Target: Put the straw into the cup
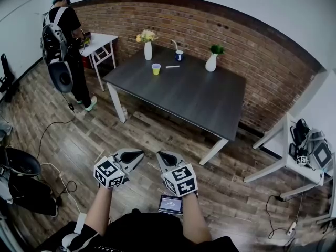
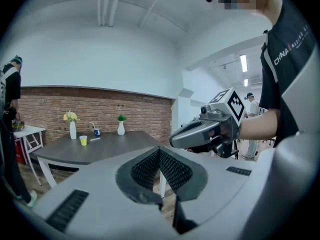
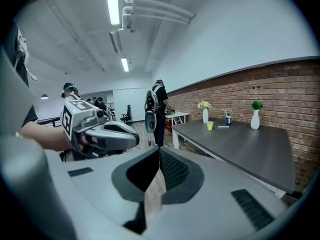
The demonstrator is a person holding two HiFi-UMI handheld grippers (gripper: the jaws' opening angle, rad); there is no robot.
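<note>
On the dark table (image 1: 199,96) a small yellow cup (image 1: 156,69) stands at the far side, with a white straw (image 1: 172,66) lying flat just to its right. Behind them is a blue cup (image 1: 179,55) holding a bent straw. Both grippers hover over the floor well short of the table. My left gripper (image 1: 137,154) and right gripper (image 1: 161,155) are side by side, both shut and holding nothing. In the left gripper view the yellow cup (image 2: 83,140) and straw (image 2: 94,138) are small and distant. The right gripper view shows the cup (image 3: 210,126) and straw (image 3: 223,126) far off too.
A white vase with yellow flowers (image 1: 148,49) and another with a green plant (image 1: 211,62) stand on the table. A person with a backpack (image 1: 65,41) stands by a small white table (image 1: 101,40) at the left. Another white table (image 1: 291,159) with gear is at the right. Cables cross the wood floor.
</note>
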